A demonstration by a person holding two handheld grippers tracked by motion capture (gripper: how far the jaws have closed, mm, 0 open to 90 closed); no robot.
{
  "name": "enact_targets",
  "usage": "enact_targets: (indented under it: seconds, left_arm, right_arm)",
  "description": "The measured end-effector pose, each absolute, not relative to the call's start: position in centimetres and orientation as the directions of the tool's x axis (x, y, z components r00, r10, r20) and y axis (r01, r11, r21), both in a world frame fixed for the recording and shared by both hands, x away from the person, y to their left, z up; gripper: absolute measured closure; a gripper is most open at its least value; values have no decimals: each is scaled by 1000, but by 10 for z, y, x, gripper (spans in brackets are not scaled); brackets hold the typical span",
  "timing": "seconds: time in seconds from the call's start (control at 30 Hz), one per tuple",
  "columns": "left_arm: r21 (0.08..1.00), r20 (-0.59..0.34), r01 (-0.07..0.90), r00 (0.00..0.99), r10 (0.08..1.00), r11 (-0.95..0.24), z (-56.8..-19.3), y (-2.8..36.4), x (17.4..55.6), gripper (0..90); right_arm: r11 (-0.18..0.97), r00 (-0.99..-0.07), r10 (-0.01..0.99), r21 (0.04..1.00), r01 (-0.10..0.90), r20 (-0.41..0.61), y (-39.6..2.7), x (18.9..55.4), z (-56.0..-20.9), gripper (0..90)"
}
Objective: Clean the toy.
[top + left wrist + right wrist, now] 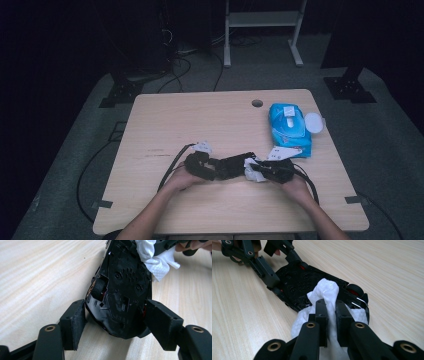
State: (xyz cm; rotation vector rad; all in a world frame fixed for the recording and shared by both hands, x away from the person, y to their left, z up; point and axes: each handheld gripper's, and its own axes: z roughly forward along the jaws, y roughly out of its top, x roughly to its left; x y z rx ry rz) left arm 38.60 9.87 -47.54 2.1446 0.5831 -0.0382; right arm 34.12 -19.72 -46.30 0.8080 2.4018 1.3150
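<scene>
A black toy car [122, 290] lies upside down on the wooden table [200, 120], its underside and a wheel facing up. My left gripper [117, 322] is shut on the car's near end, one pad pressing on each side. My right gripper [331, 312] is shut on a crumpled white wipe [327, 290], which rests on the car's [297, 282] underside at the other end. In the high view the two grippers meet nose to nose at the table's front middle, left gripper [220, 167] and right gripper [255, 170], with the car [232, 165] between them.
A blue pack of wet wipes [289, 129] lies at the right of the table, with a round white lid [314, 122] beside it. A cable hole [257, 103] sits near the far edge. Cables trail from both grippers off the front.
</scene>
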Motion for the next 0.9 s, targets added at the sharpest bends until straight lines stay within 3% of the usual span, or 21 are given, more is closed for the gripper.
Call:
enact_targets:
  seconds: [0.2,0.43,0.57,0.7,0.9]
  left_arm:
    - [780,-146,354,905,399,-516,-472,96,379,344]
    - [780,-173,379,896,410,-498,-474,94,380,344]
    - [782,-167,371,898,406,-501,-474,94,380,345]
    - [785,-164,365,901,401,-501,-474,94,380,348]
    - [789,-155,358,902,402,-500,-474,94,378,348]
  right_arm:
    - [422,-801,598,841,338,22,-199,339,-463,823]
    - [388,-773,627,822,416,95,-212,350,-457,811]
    - [374,-742,663,815,443,100,-217,359,-449,745]
    - [338,-727,651,775,534,218,-220,374,-452,675]
    - [301,-669,674,711,636,313,-221,386,-457,482]
